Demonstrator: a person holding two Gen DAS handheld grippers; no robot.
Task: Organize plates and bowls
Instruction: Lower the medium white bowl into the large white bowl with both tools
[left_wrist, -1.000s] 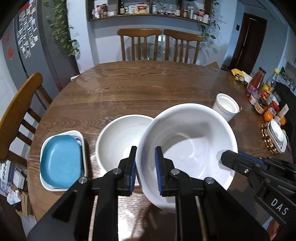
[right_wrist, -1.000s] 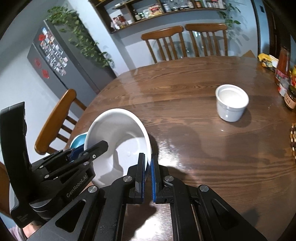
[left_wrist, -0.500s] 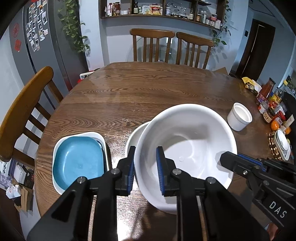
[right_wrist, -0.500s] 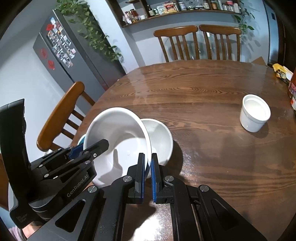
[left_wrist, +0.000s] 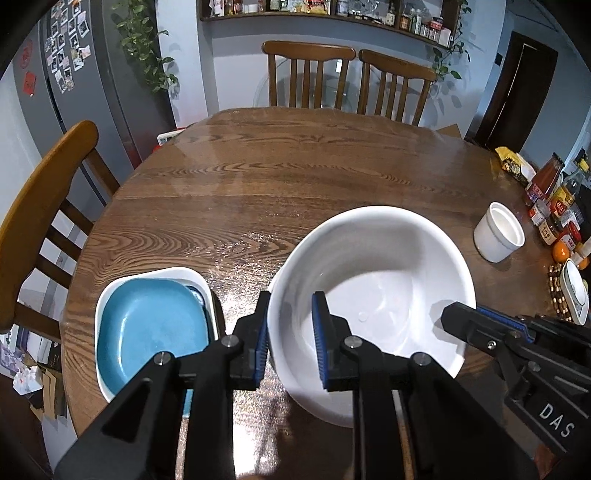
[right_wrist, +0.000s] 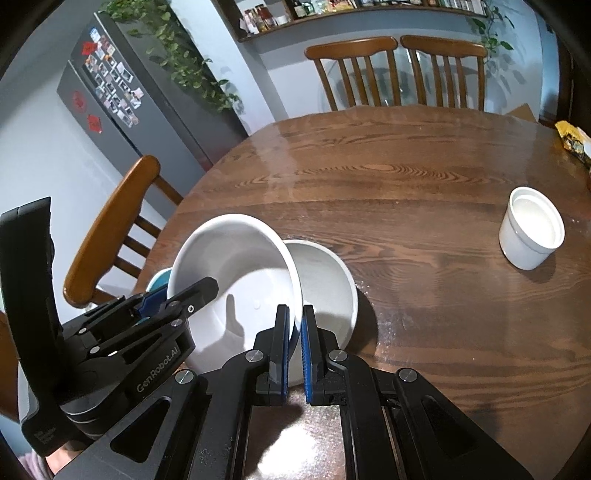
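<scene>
A large white bowl (left_wrist: 373, 295) is held off the table by both grippers. My left gripper (left_wrist: 290, 338) is shut on its near-left rim. My right gripper (right_wrist: 293, 345) is shut on its right rim; its black body shows in the left wrist view (left_wrist: 517, 343). In the right wrist view the large bowl (right_wrist: 236, 280) tilts over a smaller white bowl (right_wrist: 328, 280) that sits on the table just to its right. A blue plate (left_wrist: 151, 328) lies in a white square dish (left_wrist: 155, 273) at the table's near left.
A small white ramekin (left_wrist: 498, 236) stands at the right, also in the right wrist view (right_wrist: 532, 232). Sauce bottles and jars (left_wrist: 554, 199) crowd the right edge. Wooden chairs (left_wrist: 347, 77) stand at the far side, another chair (left_wrist: 40, 199) at the left.
Both grippers have carried the large bowl to the right over the smaller bowl. In the left view it now hides the smaller bowl and the blue plate shows more.
</scene>
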